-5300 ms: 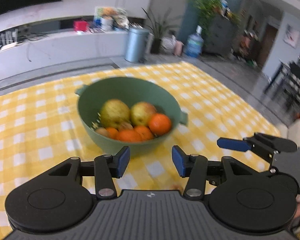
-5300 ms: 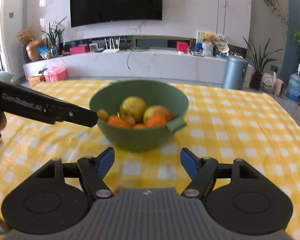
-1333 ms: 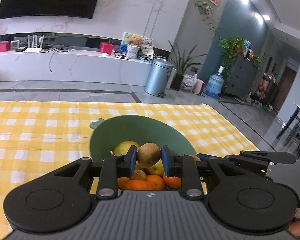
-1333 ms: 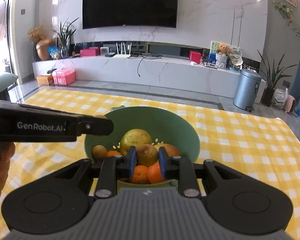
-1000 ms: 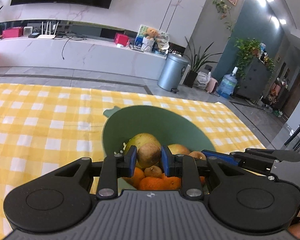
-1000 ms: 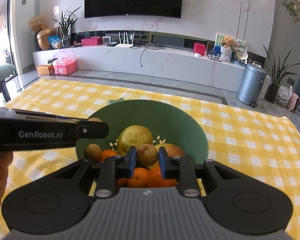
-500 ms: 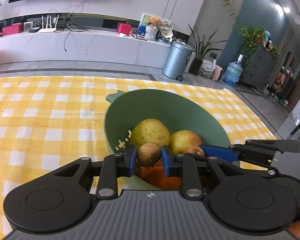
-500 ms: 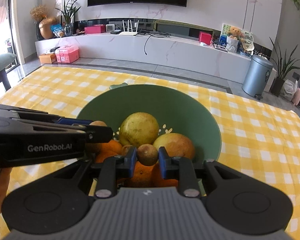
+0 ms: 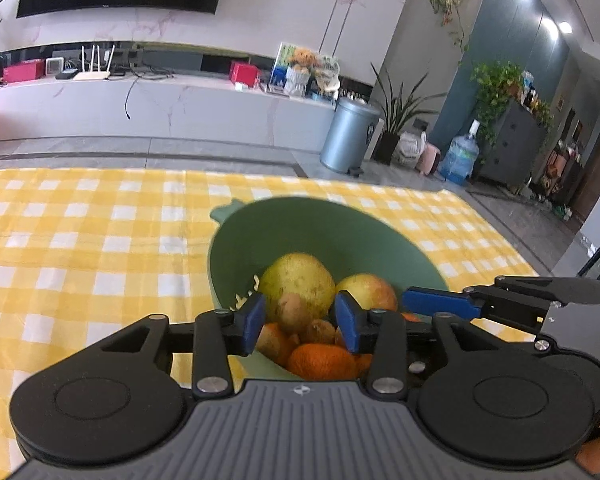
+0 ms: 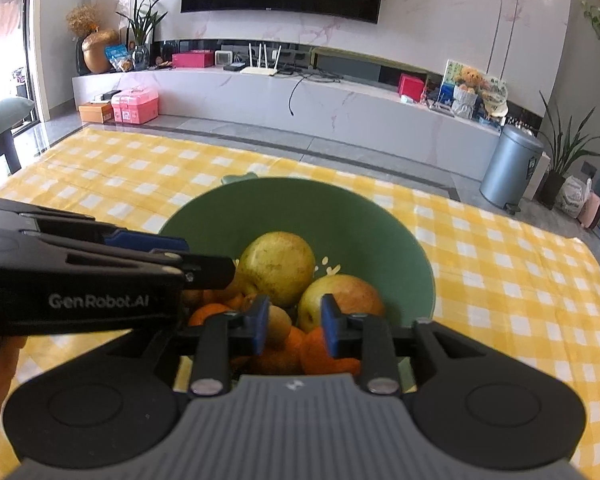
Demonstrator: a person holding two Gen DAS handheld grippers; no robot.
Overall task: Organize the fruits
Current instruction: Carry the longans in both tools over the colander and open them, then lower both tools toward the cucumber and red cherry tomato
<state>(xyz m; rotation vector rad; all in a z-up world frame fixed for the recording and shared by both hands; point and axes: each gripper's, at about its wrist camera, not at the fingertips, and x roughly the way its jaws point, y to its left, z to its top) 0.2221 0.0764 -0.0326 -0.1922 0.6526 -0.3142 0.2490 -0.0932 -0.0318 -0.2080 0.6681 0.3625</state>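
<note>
A green bowl (image 9: 380, 236) (image 10: 356, 216) stands on the yellow checked tablecloth. It holds a yellow-green pear (image 9: 296, 280) (image 10: 278, 262), a reddish apple (image 9: 368, 290) (image 10: 346, 294), several oranges (image 9: 322, 360) and small brown kiwis (image 9: 294, 312) (image 10: 278, 324). My left gripper (image 9: 300, 322) is open over the bowl's near side, with a kiwi loose between its fingers among the fruit. My right gripper (image 10: 294, 328) is open just above the fruit, a kiwi lying by its left finger. The left gripper also shows in the right wrist view (image 10: 172, 260), and the right gripper's blue finger in the left wrist view (image 9: 440, 302).
The tablecloth (image 9: 80, 240) (image 10: 520, 280) covers the table around the bowl. Beyond the far edge is a grey floor, a white TV bench and a metal bin (image 9: 350, 134).
Both grippers have opened and let go of their kiwis, which now lie in the bowl. Both grippers sit lower over the bowl than a second ago.
</note>
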